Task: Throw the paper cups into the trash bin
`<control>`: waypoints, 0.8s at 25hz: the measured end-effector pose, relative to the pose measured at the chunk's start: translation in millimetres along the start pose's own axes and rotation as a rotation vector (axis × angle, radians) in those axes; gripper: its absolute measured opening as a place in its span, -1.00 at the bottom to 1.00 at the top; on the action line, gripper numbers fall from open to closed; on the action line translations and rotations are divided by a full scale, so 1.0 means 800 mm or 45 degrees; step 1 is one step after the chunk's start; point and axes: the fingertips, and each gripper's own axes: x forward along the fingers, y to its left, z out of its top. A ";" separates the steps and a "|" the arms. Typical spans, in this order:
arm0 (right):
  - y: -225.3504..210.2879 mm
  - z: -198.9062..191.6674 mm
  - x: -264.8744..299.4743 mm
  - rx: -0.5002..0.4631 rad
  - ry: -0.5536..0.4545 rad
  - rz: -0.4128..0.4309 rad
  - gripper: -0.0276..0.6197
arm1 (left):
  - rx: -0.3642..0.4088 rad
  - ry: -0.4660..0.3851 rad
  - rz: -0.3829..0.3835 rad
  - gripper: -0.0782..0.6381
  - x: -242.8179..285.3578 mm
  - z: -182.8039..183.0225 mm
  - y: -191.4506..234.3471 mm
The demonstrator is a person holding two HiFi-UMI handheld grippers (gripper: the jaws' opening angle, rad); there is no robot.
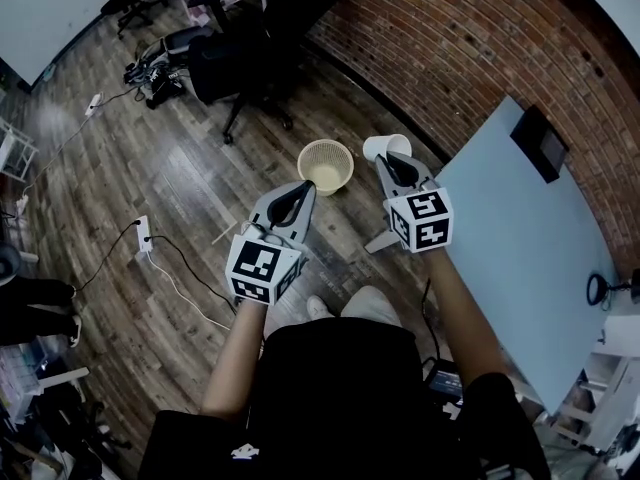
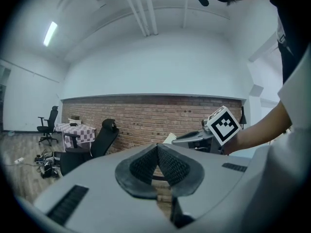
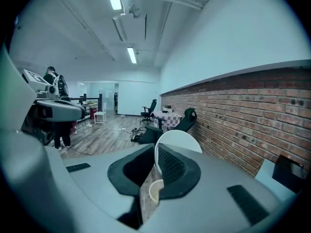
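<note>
Your left gripper (image 1: 300,194), just short of the trash bin (image 1: 346,158), has its jaws pressed together on nothing. Right of the bin, your right gripper (image 1: 394,164) pinches the paper cup (image 1: 384,146) by its thin wall. The cup is probably light and easily crushed, so squeeze no harder.

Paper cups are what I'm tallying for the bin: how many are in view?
1. The white paper cup is clamped by its wall in the right gripper, beside the trash bin. Whether others lie inside the bin cannot be told.
</note>
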 end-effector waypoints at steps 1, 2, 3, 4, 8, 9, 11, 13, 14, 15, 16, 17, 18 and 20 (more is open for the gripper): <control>0.004 0.003 0.002 -0.008 0.000 0.007 -0.83 | -0.011 -0.004 0.005 -0.78 -0.001 -0.001 0.004; 0.007 0.006 0.004 -0.016 0.000 0.014 -0.83 | -0.024 -0.008 0.011 -0.78 0.000 -0.002 0.009; 0.010 0.008 0.008 -0.023 0.001 0.021 -0.83 | -0.035 -0.009 0.016 -0.78 0.000 -0.003 0.014; 0.012 0.011 0.012 -0.028 0.002 0.029 -0.83 | -0.045 -0.008 0.021 -0.78 0.002 -0.005 0.019; 0.014 0.018 0.025 -0.034 -0.003 0.058 -0.83 | -0.060 0.000 0.032 -0.78 0.012 -0.008 0.031; 0.013 0.020 0.029 -0.033 -0.009 0.065 -0.83 | -0.061 0.000 0.036 -0.78 0.015 -0.008 0.034; 0.012 0.024 0.039 -0.029 -0.020 0.077 -0.83 | -0.060 0.002 0.045 -0.78 0.022 -0.007 0.042; 0.011 0.027 0.053 -0.026 -0.021 0.088 -0.83 | -0.062 0.007 0.053 -0.78 0.027 -0.006 0.053; 0.012 0.029 0.060 -0.024 -0.019 0.095 -0.83 | -0.062 0.010 0.056 -0.78 0.029 -0.007 0.059; 0.013 0.030 0.068 -0.023 -0.017 0.103 -0.83 | -0.062 0.013 0.059 -0.78 0.031 -0.007 0.065; 0.014 0.032 0.074 -0.024 -0.017 0.111 -0.83 | -0.061 0.014 0.061 -0.78 0.035 -0.007 0.071; 0.013 0.034 0.080 -0.025 -0.018 0.117 -0.83 | -0.062 0.015 0.063 -0.78 0.040 -0.007 0.076; 0.012 0.036 0.086 -0.028 -0.020 0.121 -0.83 | -0.063 0.016 0.064 -0.78 0.045 -0.007 0.081; 0.007 0.042 0.096 -0.032 -0.024 0.124 -0.83 | -0.059 0.021 0.062 -0.78 0.059 -0.007 0.089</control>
